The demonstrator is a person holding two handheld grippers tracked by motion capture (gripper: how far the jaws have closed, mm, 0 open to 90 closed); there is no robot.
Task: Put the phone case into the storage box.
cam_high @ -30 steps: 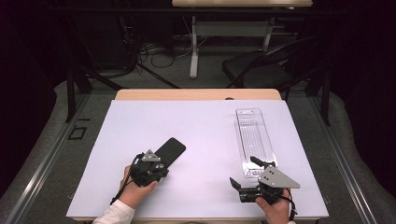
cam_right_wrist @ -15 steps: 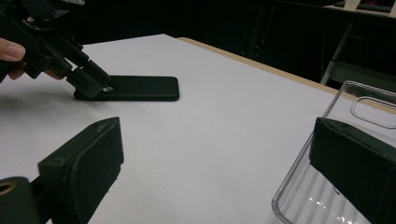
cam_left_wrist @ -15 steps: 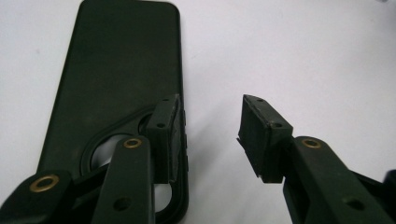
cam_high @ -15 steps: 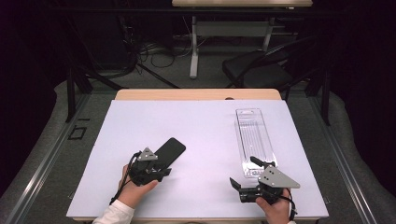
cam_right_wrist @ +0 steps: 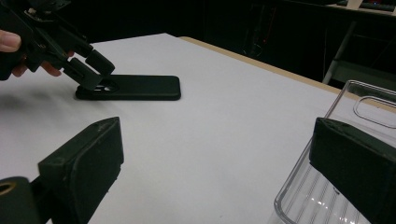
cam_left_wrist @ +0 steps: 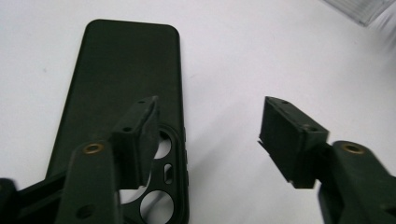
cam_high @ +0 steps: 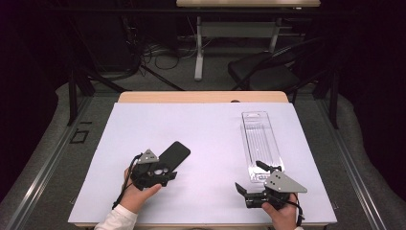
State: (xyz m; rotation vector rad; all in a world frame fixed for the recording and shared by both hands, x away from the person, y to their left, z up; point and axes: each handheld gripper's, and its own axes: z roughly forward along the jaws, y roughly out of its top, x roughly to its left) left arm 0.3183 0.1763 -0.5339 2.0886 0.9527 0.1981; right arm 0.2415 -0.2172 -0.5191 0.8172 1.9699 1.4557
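While the white table (cam_high: 206,129) carries just two items, the job looks barely begun: the clear plastic package tray (cam_high: 261,143) lies along the right edge, far end toward the back edge, and the black phone case (cam_high: 173,154) lies flat left of centre toward the front edge, well apart from it. Judging by that gap, getting case and tray together is all still to do. The left gripper (cam_left_wrist: 208,133) sits over the case's camera-cutout end, jaws spread, one jaw above the case and the other over bare table, nothing pinched. The right gripper (cam_right_wrist: 215,172) waits near the front-right corner, jaws wide, one at the tray's near end, not gripping. Versus the earlier frame: the left jaws have just been opening off the case; the case, the tray and both hands sit in the same spots.
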